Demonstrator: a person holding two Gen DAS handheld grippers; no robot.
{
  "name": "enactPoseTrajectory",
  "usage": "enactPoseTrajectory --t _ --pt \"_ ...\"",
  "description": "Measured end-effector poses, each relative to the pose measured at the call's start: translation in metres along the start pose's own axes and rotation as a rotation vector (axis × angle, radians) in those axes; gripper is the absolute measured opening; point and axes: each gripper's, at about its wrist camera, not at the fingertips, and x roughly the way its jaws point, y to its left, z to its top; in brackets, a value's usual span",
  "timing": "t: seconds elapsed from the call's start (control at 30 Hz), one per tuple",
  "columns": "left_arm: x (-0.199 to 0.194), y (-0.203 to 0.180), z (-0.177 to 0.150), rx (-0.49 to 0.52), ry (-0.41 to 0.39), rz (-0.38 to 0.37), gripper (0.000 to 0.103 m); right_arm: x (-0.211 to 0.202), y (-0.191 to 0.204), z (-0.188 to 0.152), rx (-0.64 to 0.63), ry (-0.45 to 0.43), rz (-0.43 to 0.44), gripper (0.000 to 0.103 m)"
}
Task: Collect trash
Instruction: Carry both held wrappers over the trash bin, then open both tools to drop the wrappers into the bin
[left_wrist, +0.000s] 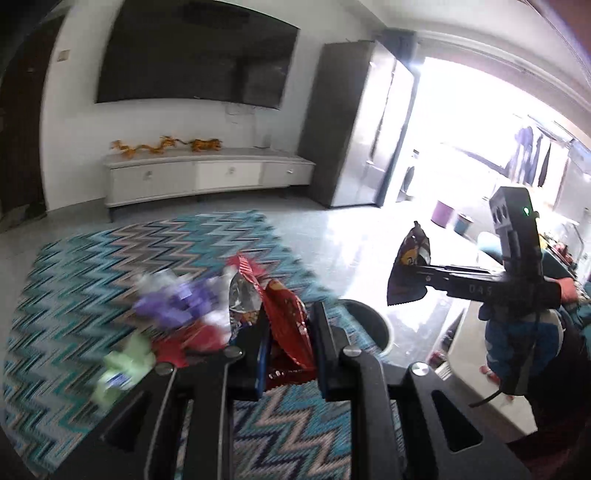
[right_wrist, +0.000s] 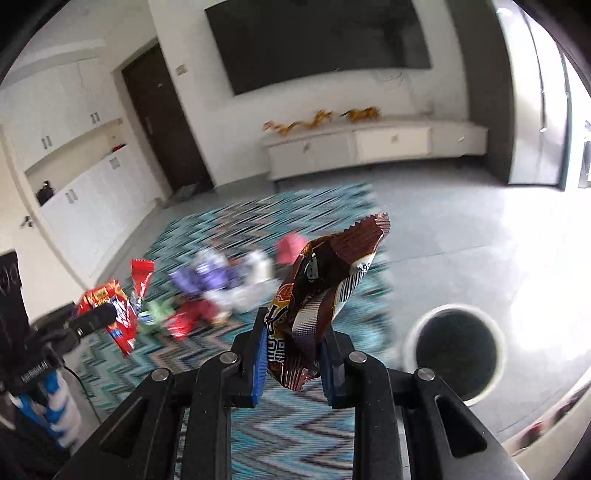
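The left gripper (left_wrist: 290, 350) clamps a red wrapper (left_wrist: 286, 325) and the right gripper (right_wrist: 293, 354) clamps a brown wrapper (right_wrist: 325, 291), both above the zigzag rug (right_wrist: 295, 432), beside the round bin (right_wrist: 456, 356).

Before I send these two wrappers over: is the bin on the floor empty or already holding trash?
Cannot tell. In the right wrist view the round bin stands upright with its mouth open, but its inside shows only as dark and blurred.

both pinch wrappers — left hand-held gripper (left_wrist: 287, 343), right hand-held gripper (right_wrist: 294, 352), tilted downward.
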Motion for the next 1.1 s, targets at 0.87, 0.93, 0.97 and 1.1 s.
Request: enactPoseTrajectory --t 0.87,0.93,0.97,1.1 --pt "0.412 -0.133 0.039 -0.017 0.530 -0.159 0.032 0.153 -0.292 -0.044 0.326 0.283 -0.255 0.032" --pt "0.422 -0.131 0.035 -0.045 0.556 -0.175 0.032 0.160 -0.298 -0.049 0.353 0.302 -0.273 0.035" --pt "0.425 -0.129 0.035 -0.059 0.562 -0.180 0.032 0.162 -0.303 -0.048 0.360 0.307 -0.281 0.037" --pt "0.420 -0.124 0.041 -0.092 0.564 -0.206 0.041 0.156 -0.307 -0.051 0.370 0.311 -0.312 0.042"
